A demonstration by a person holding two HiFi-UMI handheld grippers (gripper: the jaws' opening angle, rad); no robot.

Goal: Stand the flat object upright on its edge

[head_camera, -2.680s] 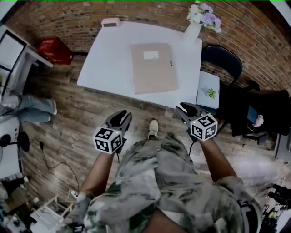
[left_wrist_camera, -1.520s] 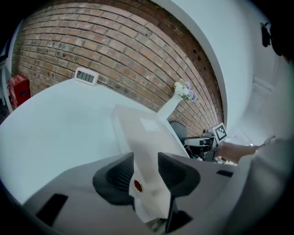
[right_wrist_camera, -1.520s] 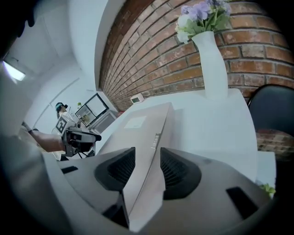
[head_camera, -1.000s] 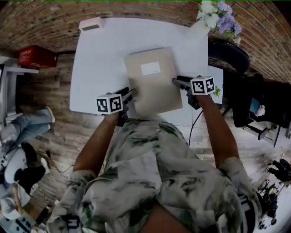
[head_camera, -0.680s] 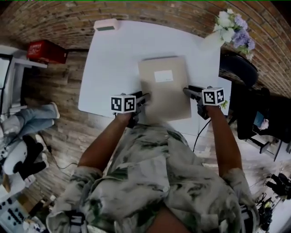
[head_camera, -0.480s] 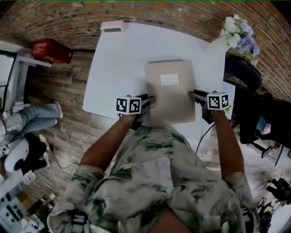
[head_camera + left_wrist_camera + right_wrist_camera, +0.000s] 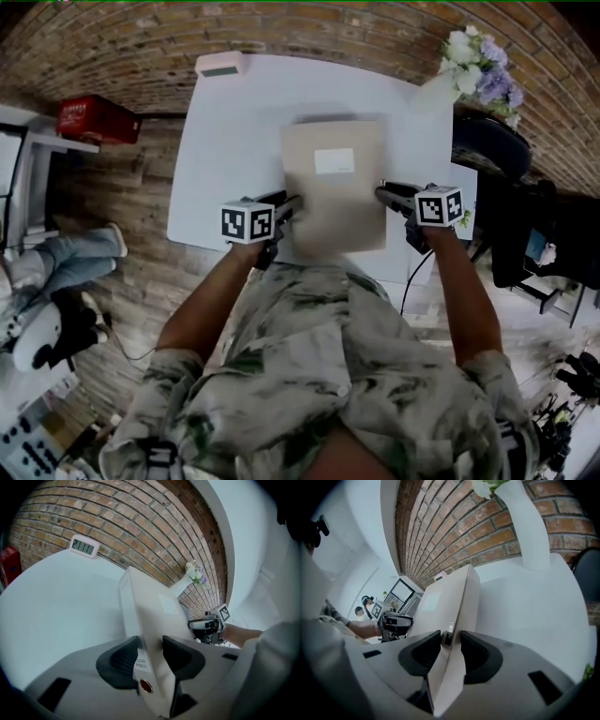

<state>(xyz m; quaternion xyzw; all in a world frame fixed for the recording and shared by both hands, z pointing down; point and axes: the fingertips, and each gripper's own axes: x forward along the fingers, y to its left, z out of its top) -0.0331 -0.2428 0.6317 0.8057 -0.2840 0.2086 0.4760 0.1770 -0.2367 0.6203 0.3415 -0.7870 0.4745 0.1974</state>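
The flat beige box is found over the near half of the white table. Its left edge is clamped between the jaws of the left gripper, and its right edge between those of the right gripper. Both pairs of jaws have just been closing on it.

White table bears flower vase and clock.
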